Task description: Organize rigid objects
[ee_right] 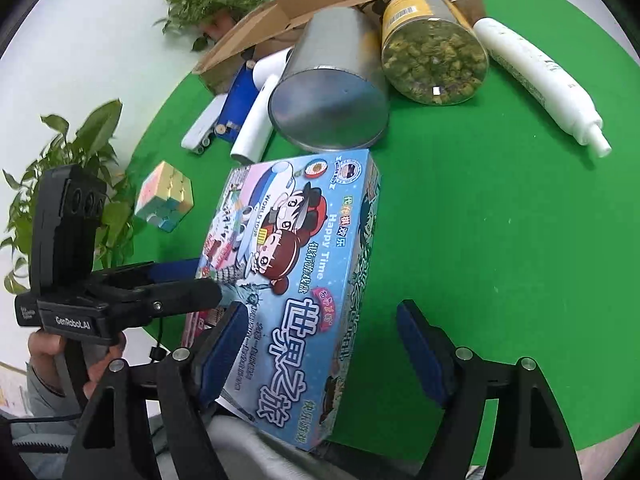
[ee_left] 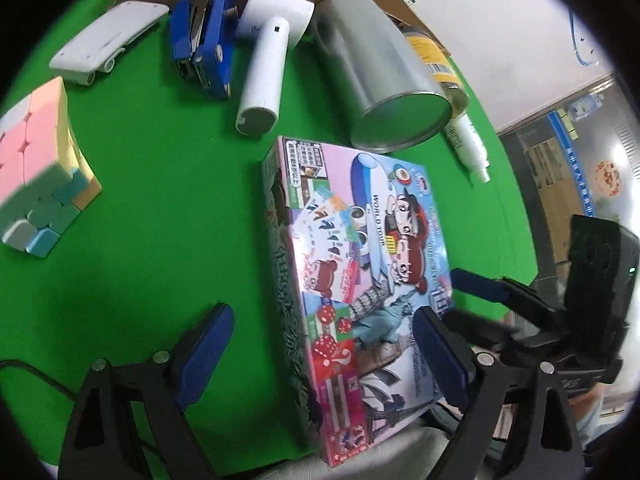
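Observation:
A colourful board game box (ee_left: 360,280) (ee_right: 288,280) lies flat on the round green table (ee_left: 160,240), its near end past the table's edge. My left gripper (ee_left: 324,314) is open above the box's near half: its right finger overlaps the box's right edge and its left finger stands clear over the cloth. My right gripper (ee_right: 322,307) is open too, with its left finger over the box top and its right finger apart from the box's side. Each gripper shows in the other's view, the left gripper (ee_right: 200,278) at the box's left edge, the right gripper (ee_left: 468,300) at its right.
Behind the box lie a metal tin (ee_right: 332,92) on its side, a jar of dried flowers (ee_right: 436,48), a white bottle (ee_right: 540,76), a white handheld device (ee_left: 264,72), a blue toy (ee_left: 208,40) and a cardboard box (ee_right: 320,0). A pastel cube (ee_left: 40,172) sits left.

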`<state>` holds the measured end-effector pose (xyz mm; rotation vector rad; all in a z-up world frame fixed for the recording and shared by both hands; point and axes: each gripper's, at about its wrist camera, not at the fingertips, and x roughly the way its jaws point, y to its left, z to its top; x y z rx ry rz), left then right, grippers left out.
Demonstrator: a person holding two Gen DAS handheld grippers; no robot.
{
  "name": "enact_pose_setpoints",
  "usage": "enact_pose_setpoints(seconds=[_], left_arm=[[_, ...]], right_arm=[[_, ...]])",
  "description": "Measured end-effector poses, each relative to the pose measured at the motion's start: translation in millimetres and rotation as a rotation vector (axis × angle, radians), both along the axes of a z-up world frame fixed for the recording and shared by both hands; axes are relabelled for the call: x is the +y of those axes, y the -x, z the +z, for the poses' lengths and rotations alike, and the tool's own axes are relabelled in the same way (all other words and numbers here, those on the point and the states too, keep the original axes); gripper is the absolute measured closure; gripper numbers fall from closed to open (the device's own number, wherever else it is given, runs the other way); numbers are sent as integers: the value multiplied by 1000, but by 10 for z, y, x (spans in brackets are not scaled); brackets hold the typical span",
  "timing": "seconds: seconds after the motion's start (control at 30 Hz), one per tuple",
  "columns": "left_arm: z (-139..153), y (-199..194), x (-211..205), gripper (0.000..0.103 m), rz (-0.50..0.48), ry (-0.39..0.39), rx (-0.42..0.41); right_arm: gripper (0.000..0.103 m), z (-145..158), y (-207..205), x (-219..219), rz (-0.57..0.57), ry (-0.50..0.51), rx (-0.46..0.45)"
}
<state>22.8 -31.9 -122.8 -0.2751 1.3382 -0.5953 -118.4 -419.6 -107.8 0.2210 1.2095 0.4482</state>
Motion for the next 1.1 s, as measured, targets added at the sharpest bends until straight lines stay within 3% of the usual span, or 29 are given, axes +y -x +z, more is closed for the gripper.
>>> enact_pose_setpoints(seconds=[0.1, 0.17, 0.4, 0.5, 0.9, 1.1], left_arm=[[16, 24, -81, 11, -37, 24, 14], [-2, 103, -224, 10, -51, 37, 15], [15, 111, -332, 10, -42, 11, 15], [54, 201, -418, 14, -42, -75, -47], [553, 244, -378, 17, 80, -130, -303], [930, 160, -403, 21, 112, -187, -471]], right_arm=[[29, -61, -127, 358, 75, 31, 17], [20, -76, -169, 518, 91, 64, -11], [11, -69, -152, 642, 89, 121, -57], [12, -24, -128, 673, 50, 138, -95], [25, 533, -107, 757, -15, 193, -393], [28, 827, -302, 849, -46, 168, -466]])
